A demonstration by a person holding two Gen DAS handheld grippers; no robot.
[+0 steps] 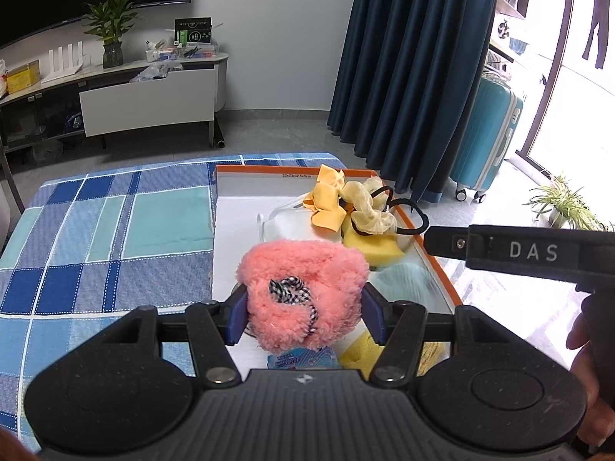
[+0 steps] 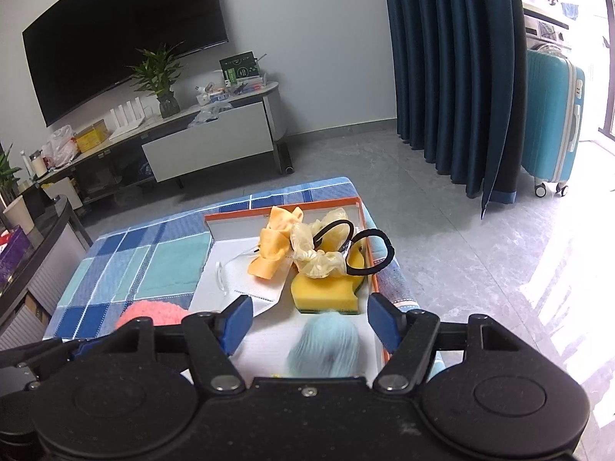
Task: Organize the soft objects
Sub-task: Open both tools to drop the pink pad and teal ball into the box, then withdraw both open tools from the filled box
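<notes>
Pink fluffy pouch [image 1: 303, 292] clamped in left hand-held gripper [image 1: 303, 317] (over box [image 1: 434, 265]) — blue puff [image 2: 324, 345] below right hand-held gripper [image 2: 309, 320]

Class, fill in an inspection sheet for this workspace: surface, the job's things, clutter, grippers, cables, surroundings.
Surface: blue checked cloth.
Job's things: orange-rimmed box holds yellow sponge, yellow bow, black hair ties, white mask, blue fluffy item.
Clutter: nothing seen.
Grippers: left gripper clamps pink fluffy item; right gripper open above the blue item.
Cables: nothing seen.
Surroundings: television, curtain, suitcase.
</notes>
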